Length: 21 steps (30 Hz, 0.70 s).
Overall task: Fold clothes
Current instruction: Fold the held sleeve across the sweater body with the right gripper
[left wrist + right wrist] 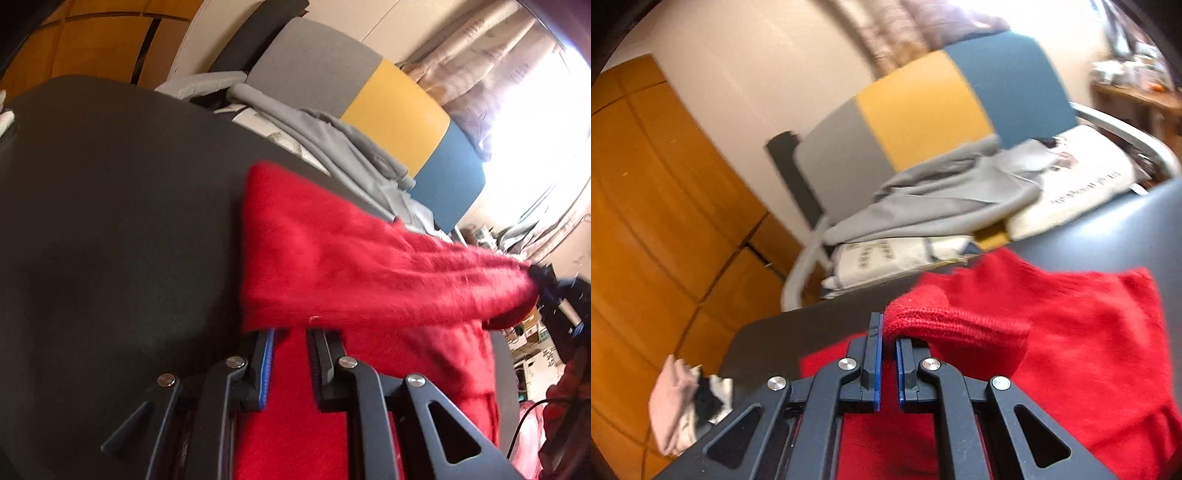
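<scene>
A fluffy red sweater [332,251] lies on the dark round table [110,192]. My left gripper [290,338] is shut on a fold of it at the near edge, red cloth filling the gap between the fingers. One part of the sweater is pulled out to the right, where my right gripper [550,286] holds its end above the table. In the right wrist view, the right gripper [888,332] is shut on the ribbed edge of the red sweater [1052,332], lifted off the table [1126,229].
Behind the table stands a chair with grey, yellow and blue panels [923,110], piled with grey clothes [942,195] and printed cushions [1082,184]. A pink and white bundle of cloth [676,406] hangs at the table's left edge. Wooden cupboards [646,184] line the wall.
</scene>
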Tool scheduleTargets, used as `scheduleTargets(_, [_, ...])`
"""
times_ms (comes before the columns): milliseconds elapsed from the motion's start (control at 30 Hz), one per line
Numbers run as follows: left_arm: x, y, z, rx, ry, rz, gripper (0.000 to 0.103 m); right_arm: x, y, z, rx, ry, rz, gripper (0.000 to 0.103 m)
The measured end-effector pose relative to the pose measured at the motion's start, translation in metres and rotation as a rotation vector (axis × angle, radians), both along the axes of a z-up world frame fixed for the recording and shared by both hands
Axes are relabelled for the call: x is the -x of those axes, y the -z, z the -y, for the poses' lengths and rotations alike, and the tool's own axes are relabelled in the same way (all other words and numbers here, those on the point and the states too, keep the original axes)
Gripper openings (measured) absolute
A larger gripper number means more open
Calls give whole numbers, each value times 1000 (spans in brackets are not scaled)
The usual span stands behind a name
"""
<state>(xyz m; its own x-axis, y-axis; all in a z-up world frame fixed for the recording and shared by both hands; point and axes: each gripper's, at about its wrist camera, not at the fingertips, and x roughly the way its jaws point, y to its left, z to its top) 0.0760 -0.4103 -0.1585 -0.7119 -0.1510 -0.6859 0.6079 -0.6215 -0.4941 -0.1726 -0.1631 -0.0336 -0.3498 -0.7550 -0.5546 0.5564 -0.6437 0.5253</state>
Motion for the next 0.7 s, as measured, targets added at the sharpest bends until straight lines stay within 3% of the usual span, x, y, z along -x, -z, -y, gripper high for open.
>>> scheduleTargets(167, [1,4,-8,22,19,15,15,8,61,-47,-41,75,127,6])
scheduleTargets(367, [5,3,-16,53,36,45,15,3,109,-72,102,64,299,8])
scheduleTargets(467, [3,4,-17,53,38,47,15,12,126,-80,195,91,397,13])
scheduleTargets(600, [3,4,-17,60,40,51,15,26,130,-92,286,167,435,43])
scheduleTargets(700, [5,4,-18,65,43,55,16,36,129,-97,348,215,448,44])
